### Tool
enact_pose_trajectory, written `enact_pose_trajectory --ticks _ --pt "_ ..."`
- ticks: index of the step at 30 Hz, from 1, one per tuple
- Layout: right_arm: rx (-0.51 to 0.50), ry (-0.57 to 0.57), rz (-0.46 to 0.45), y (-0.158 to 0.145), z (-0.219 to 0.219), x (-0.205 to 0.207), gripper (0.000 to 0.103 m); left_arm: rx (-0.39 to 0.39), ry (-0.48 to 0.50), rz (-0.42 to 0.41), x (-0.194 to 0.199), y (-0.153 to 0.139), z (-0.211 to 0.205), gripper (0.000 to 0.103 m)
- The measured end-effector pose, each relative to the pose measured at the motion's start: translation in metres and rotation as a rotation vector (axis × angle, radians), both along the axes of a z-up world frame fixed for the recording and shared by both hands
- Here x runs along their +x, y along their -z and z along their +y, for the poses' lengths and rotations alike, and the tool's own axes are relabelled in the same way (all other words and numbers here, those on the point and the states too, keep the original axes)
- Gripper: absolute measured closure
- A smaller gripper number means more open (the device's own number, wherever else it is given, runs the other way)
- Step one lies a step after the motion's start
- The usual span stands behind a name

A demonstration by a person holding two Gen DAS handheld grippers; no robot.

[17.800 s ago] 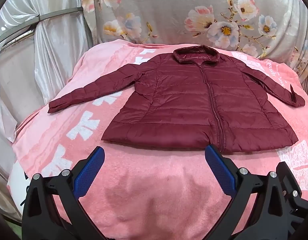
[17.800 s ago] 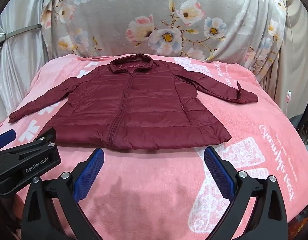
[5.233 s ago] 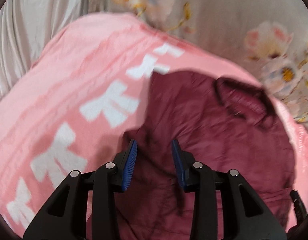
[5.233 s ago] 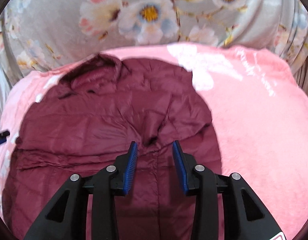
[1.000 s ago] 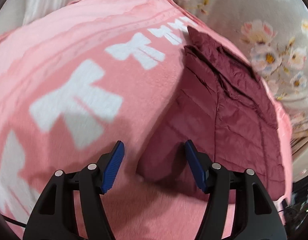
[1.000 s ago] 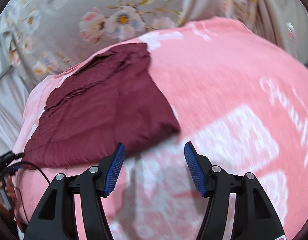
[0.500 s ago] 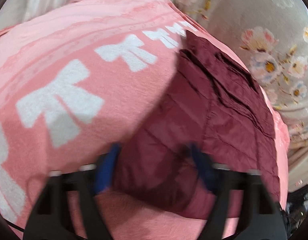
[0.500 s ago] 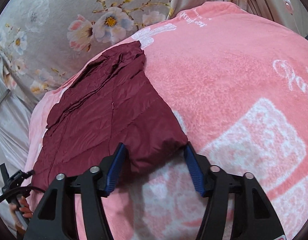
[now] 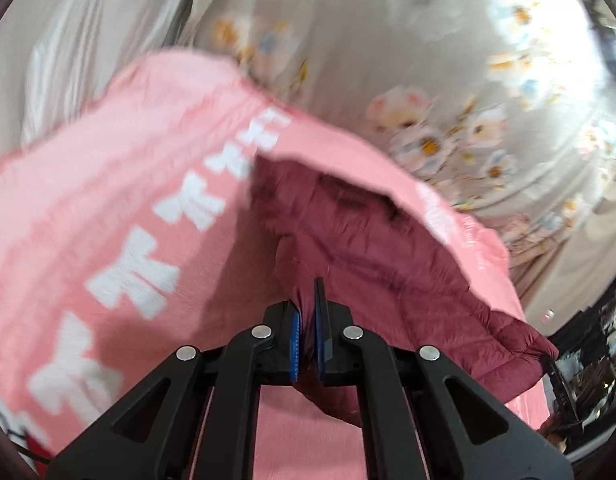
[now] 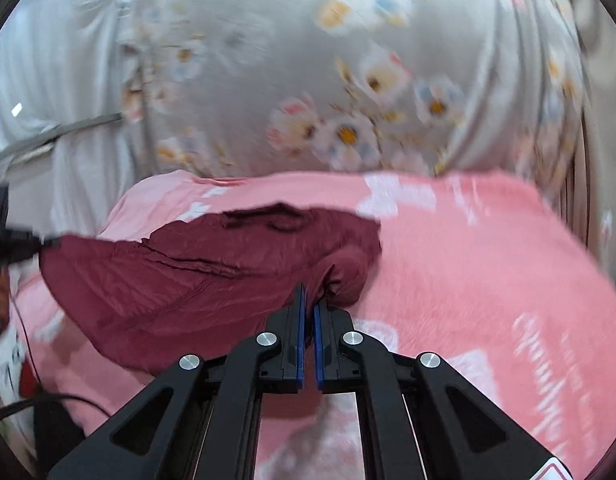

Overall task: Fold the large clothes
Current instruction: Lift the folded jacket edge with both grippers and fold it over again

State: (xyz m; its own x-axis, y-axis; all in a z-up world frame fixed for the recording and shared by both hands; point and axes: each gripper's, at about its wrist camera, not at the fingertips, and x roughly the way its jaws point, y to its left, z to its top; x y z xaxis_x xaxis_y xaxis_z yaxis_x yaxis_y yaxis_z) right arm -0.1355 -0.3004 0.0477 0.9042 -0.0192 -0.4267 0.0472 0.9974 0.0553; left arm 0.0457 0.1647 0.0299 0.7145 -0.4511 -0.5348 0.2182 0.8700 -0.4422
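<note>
Both hand-held grippers are clamped on the maroon puffer jacket [image 9: 391, 248]: the left gripper [image 9: 306, 312] has its blue pads pressed together on a pinch of fabric at one near corner of the hem, and the right gripper [image 10: 308, 312] is likewise pinched tight on the opposite near corner, where the cloth bunches into a rounded lump just beyond the fingers. That near edge is lifted off the pink blanket [image 9: 120, 184] that covers the bed, while the far part of the jacket, with its collar or hood [image 10: 268, 216], lies on the blanket near the floral curtain [image 10: 347, 80]. No sleeve sticks out to either side, so the sleeves look already folded in and the body narrowed into a rough rectangle, though motion blur in both views makes the exact layering hard to confirm. Judged from that, the task seems past its midpoint: what is left is to carry the raised hem up toward the collar, lay it down to halve the length, let go of both corners and perhaps smooth or fold once more. Slippery quilted fabric could slide out of such small pinches.
</note>
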Motion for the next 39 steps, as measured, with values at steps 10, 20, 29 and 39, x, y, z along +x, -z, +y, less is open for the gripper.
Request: enact_pose_trajectory --ticks 10,20,29,39 --pt "0.020 -0.002 -0.090 -0.036 0.009 -0.106 0.101 -0.057 -0.014 -0.090 -0.090 -0.048 0.042 0.098" --pt "0.170 0.173 -0.155 -0.043 -0.038 0.042 0.101 0.068 -0.159 -0.177 0.010 -0.072 -0.007 0.098" --pt "0.177 0.273 -0.050 -0.018 -0.050 0.191 0.101 0.209 -0.263 -0.114 0.142 -0.049 -0.047 0.098" --pt "0.220 0.319 0.153 0.054 -0.065 0.294 0.101 0.345 -0.273 0.055 0.243 0.037 -0.079 0.098"
